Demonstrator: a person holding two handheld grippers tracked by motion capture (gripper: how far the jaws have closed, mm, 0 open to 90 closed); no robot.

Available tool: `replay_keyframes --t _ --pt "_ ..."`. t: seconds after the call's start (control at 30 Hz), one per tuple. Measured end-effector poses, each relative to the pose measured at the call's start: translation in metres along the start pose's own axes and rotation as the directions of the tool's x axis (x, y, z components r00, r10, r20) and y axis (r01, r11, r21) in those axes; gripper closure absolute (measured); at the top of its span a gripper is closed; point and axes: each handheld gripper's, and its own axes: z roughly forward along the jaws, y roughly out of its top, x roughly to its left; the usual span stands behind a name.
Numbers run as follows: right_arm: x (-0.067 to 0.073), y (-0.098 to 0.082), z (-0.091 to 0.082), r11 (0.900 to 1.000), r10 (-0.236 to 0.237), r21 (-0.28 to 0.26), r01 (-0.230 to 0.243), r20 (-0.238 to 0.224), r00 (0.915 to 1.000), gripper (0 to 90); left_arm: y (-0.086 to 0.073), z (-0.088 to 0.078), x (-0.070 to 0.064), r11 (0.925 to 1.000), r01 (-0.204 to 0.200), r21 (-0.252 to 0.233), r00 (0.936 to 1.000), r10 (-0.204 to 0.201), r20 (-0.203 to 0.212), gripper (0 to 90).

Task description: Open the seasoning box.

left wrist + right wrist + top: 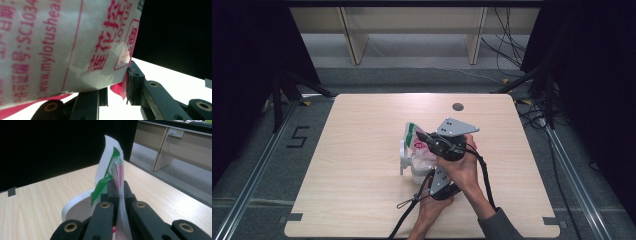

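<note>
A pale plastic bag (414, 134) with red print and a green-edged top stands at the middle of the table, against a white curved container (403, 159). My right gripper (422, 136) comes at the bag from the right. In the right gripper view its jaws (119, 186) are shut on the bag's upper edge (110, 167), with the container's rim (75, 207) just behind. My left gripper (430, 175) reaches in from the near side. In the left gripper view the bag (62, 45) sits between the jaws (117, 85), one pad (130, 80) pressing its red corner.
The light wooden table (362, 150) has bare surface on every side of the bag. A round cable hole (457, 106) sits near the far edge. A black cable (404, 203) trails toward the near edge. Wooden furniture legs (354, 40) stand beyond the table.
</note>
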Motion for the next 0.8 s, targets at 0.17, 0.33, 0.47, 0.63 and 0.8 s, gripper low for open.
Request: replay_keyframes --t 0.17,0.33,0.47,0.63,0.8 --pt "0.0032 -0.0004 0.0013 0.999 0.034 0.008 -0.034 -0.013 0.9993 90.0 0.0005 0.0002 0.0006 1.0000 0.000 -0.008 1.0000 0.000 0.004 74.3" --pt "0.0027 -0.0008 0.0034 1.000 0.015 0.000 -0.015 -0.005 0.9999 90.0 -0.0008 0.0018 0.0007 0.9998 0.002 -0.022 1.0000 -0.002 0.009 74.3" --pt "0.0017 -0.0001 0.0019 1.000 0.014 -0.003 -0.014 0.011 0.9998 90.0 0.0007 0.0003 0.0002 1.0000 -0.002 -0.006 1.0000 0.002 0.002 74.2" --pt "0.0019 -0.0004 0.0028 1.000 0.016 -0.003 -0.016 0.006 0.9998 90.0 0.0008 0.0004 -0.0005 1.0000 -0.004 -0.006 1.0000 0.004 0.000 74.2" --pt "0.0025 -0.0005 0.0033 1.000 0.004 0.017 -0.004 -0.004 1.0000 90.0 -0.0009 0.0010 -0.0002 1.0000 -0.002 -0.010 1.0000 0.002 0.004 74.2"
